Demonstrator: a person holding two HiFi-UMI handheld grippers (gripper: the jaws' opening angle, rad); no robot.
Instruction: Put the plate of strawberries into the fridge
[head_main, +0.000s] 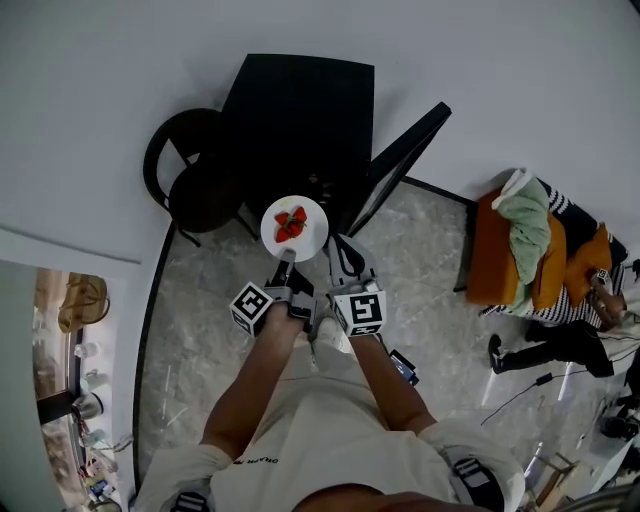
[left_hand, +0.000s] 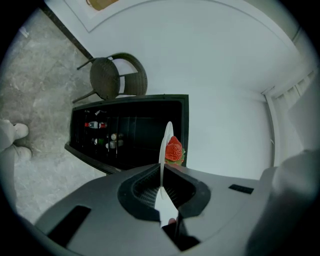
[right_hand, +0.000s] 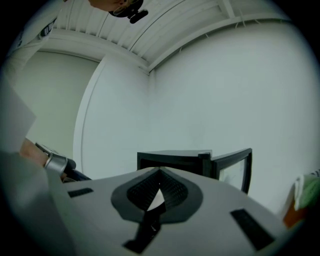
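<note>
A white plate (head_main: 296, 228) with red strawberries (head_main: 291, 224) is held level in front of the black fridge (head_main: 300, 110), whose door (head_main: 400, 165) stands open to the right. My left gripper (head_main: 287, 260) is shut on the plate's near rim. In the left gripper view the plate (left_hand: 165, 145) is edge-on between the jaws, with a strawberry (left_hand: 173, 149) on its right side and the fridge's shelves with bottles (left_hand: 102, 134) beyond. My right gripper (head_main: 342, 252) hovers just right of the plate, shut and holding nothing. Its own view shows the fridge (right_hand: 172, 160) and the door (right_hand: 235, 167) ahead.
A black round-backed chair (head_main: 188, 172) stands left of the fridge against the white wall. An orange armchair (head_main: 520, 255) piled with clothes is at the right, with cables and gear (head_main: 560, 385) on the marble floor. The person's white shoes (head_main: 328, 335) are below the grippers.
</note>
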